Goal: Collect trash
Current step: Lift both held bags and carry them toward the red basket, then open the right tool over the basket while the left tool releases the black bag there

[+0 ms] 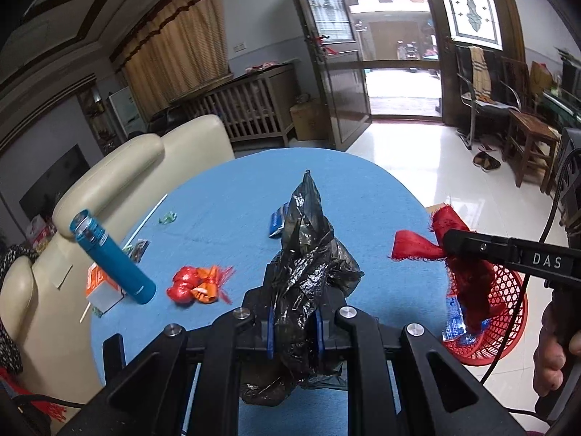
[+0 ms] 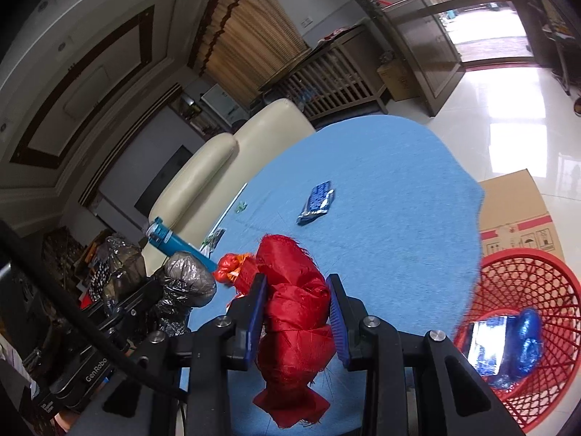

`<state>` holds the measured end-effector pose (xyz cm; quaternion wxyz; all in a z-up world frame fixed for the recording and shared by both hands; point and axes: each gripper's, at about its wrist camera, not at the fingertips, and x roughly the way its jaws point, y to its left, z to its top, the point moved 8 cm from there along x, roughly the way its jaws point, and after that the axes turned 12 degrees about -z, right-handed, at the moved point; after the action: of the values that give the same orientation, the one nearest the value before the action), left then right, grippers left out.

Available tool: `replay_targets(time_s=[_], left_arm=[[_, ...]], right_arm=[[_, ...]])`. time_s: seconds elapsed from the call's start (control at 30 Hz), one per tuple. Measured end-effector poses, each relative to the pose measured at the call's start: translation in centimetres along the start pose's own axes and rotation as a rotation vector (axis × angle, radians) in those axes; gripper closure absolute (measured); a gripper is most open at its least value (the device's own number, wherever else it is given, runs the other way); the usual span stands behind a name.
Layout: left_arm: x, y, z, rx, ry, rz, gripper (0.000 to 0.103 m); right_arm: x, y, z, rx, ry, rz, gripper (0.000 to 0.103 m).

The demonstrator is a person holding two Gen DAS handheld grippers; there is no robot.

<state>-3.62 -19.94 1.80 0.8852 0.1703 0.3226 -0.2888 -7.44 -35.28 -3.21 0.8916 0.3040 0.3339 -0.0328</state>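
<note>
My left gripper [image 1: 295,321] is shut on a crumpled black plastic bag [image 1: 308,250], held above the blue table [image 1: 232,203]. Further right, over the table's edge, my right gripper [image 2: 296,303] is shut on a bundle of red cloth [image 2: 294,290]; the red cloth [image 1: 450,250] also shows in the left wrist view. A red mesh basket [image 2: 526,290] stands on the floor right of the table with blue wrappers [image 2: 526,338] inside. On the table lie a blue snack packet [image 2: 316,201], a red and orange wrapper [image 1: 198,285] and a small green wrapper [image 1: 167,217].
A blue flask [image 1: 116,261] stands at the table's left edge beside an orange and white carton [image 1: 101,289]. A cream sofa [image 1: 120,167] runs along the left. A cardboard box [image 2: 515,210] sits behind the basket. A hand [image 1: 553,348] holds the right gripper.
</note>
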Motion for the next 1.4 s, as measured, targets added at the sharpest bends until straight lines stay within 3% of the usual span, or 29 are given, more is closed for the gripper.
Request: replay_targets(time_s=[0.77, 1.23, 1.4], left_arm=[[2.5, -11.2, 1.9, 0.229, 0.047, -0.104, 0.086], [3.5, -14.4, 2.6, 0.275, 0.056, -0.161, 0.086], [3.8, -15.4, 2.7, 0.271, 0.047, -0.225, 0.086]], right_arm=[[-5.8, -11.2, 1.6, 0.188, -0.104, -0.094, 0.068], [-7.4, -14.3, 1.8, 0.241, -0.125, -0.145, 0.068], [-7.6, -15.1, 1.7, 0.255, -0.126, -0.165, 0.068]])
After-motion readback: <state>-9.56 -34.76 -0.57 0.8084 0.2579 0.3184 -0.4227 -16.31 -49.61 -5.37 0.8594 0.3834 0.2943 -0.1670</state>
